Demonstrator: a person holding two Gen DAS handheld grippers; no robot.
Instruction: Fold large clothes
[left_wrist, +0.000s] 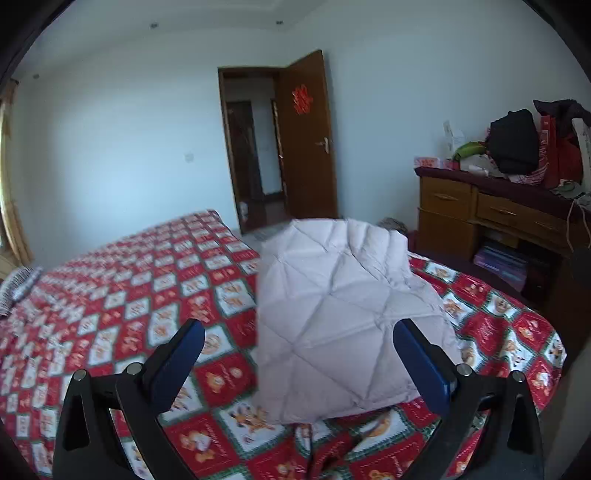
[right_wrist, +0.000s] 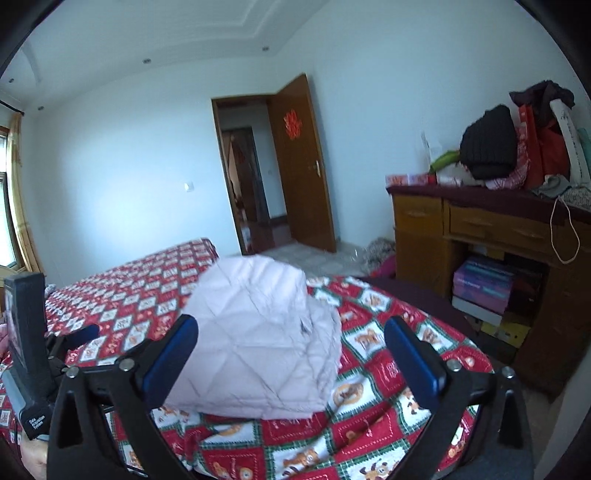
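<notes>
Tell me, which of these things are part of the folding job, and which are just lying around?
Job: folded quilted garment, bed, left gripper, right gripper, both open.
Lying about: desk, black bundle, red bags, books, door.

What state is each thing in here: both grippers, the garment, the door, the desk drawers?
Left gripper: open, empty.
Right gripper: open, empty.
Pale quilted garment: folded into a bundle, lying on the bedspread.
Door: open.
Desk drawers: shut.
</notes>
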